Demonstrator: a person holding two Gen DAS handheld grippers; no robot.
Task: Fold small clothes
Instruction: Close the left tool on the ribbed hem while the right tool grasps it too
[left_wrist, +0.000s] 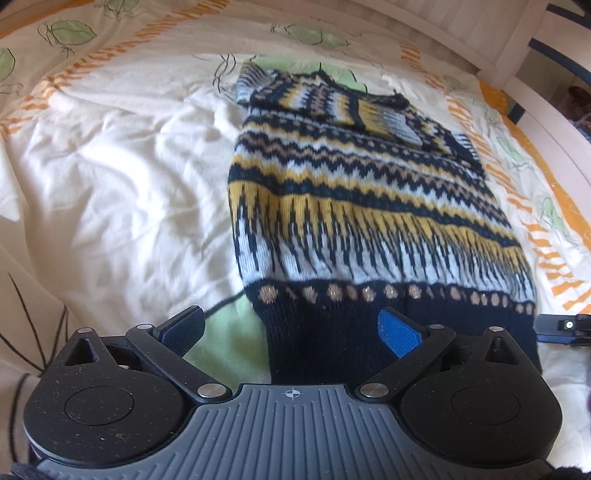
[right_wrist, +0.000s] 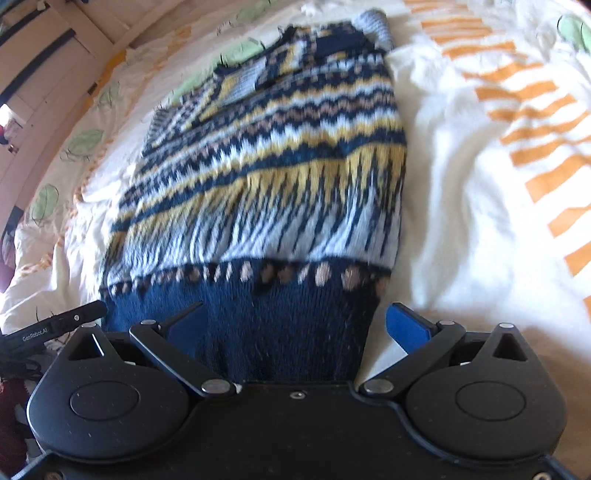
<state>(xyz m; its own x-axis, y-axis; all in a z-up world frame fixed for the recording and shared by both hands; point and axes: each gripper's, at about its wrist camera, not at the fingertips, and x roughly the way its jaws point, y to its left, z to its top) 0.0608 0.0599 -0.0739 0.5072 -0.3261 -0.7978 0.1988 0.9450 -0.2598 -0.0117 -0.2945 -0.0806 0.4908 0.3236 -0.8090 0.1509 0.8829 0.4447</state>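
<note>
A small knitted sweater (left_wrist: 354, 192) in navy, yellow, white and tan bands lies flat on the bed, sleeves folded in at the far end. It also shows in the right wrist view (right_wrist: 273, 177). My left gripper (left_wrist: 291, 332) is open, its blue pads astride the left part of the navy hem. My right gripper (right_wrist: 295, 325) is open, its pads astride the right part of the hem. The tip of the right gripper (left_wrist: 561, 326) shows at the right edge of the left wrist view. The tip of the left gripper (right_wrist: 62, 325) shows at the left of the right wrist view.
The sweater lies on a rumpled cream bedsheet (left_wrist: 110, 166) with orange stripes and green leaf prints. A white bed frame (left_wrist: 517, 55) runs along the far right edge. Dark red fabric (right_wrist: 11, 413) sits at the lower left of the right wrist view.
</note>
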